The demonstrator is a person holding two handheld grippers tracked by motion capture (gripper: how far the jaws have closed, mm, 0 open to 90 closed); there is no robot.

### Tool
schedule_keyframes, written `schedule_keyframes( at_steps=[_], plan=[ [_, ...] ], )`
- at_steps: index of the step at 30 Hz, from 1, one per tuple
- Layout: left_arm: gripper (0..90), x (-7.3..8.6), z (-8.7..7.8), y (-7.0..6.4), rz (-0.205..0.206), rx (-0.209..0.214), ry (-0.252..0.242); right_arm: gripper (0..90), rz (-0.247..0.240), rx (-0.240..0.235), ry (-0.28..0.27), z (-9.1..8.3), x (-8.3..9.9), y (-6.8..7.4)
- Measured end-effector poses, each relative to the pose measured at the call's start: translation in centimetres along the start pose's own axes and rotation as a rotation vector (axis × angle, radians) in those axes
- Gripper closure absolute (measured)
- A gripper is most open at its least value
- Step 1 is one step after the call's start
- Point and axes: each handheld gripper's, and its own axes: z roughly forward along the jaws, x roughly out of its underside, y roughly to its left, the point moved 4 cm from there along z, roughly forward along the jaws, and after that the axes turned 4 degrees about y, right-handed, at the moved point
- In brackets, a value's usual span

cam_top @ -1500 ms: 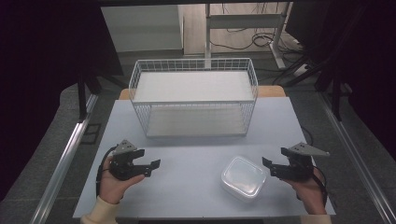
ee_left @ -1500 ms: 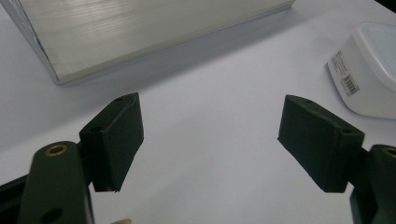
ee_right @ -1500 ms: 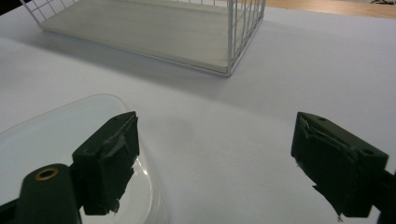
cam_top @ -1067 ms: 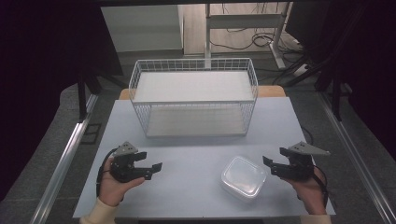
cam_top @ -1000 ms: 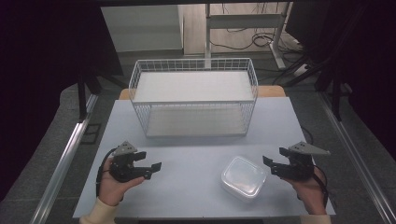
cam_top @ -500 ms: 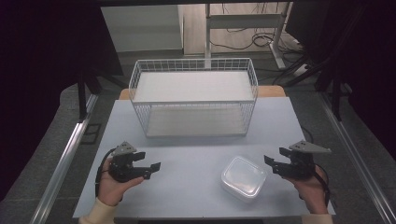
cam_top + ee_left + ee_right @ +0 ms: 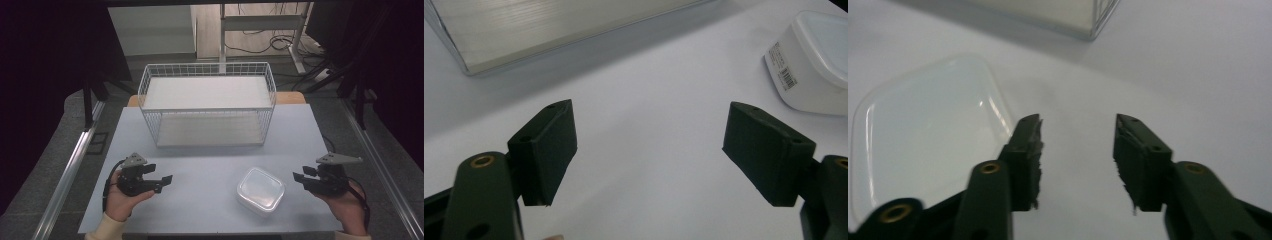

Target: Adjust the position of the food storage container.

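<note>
The right gripper (image 7: 301, 178) had crept slightly nearer the lidded plastic box (image 7: 260, 190) over the last second and a half, jaws moderately apart and empty, with the box just at its 9 o'clock; the left gripper (image 7: 165, 182) stayed almost where it was, well apart at the box's 9 o'clock, jaws wide and empty. I judged this as the start of a reach for the box, with no contact made yet. The box sat closed on the table (image 7: 200, 165), contents not discernible, and the wire basket (image 7: 207, 112) at 12 o'clock looked empty.
</note>
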Motion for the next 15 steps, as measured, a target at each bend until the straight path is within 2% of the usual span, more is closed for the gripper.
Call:
schedule_keyframes(
  at_steps=[4,7,10,15],
  plan=[
    [21.2,0.1,0.0,0.1,-0.005,-0.003,0.002,75.6,-0.026,-0.011,0.077,0.1,0.7,0.5],
    [21.2,0.1,0.0,0.2,-0.007,-0.008,0.0,84.0,-0.05,-0.017,0.121,0.3,1.0,0.8],
    [21.2,0.1,0.0,0.2,-0.012,-0.009,-0.005,88.7,-0.078,-0.037,0.15,0.4,1.2,1.1],
    [21.2,0.2,0.0,0.3,-0.012,-0.01,-0.005,89.2,-0.133,-0.057,0.234,1.0,2.0,2.1]
  ],
)
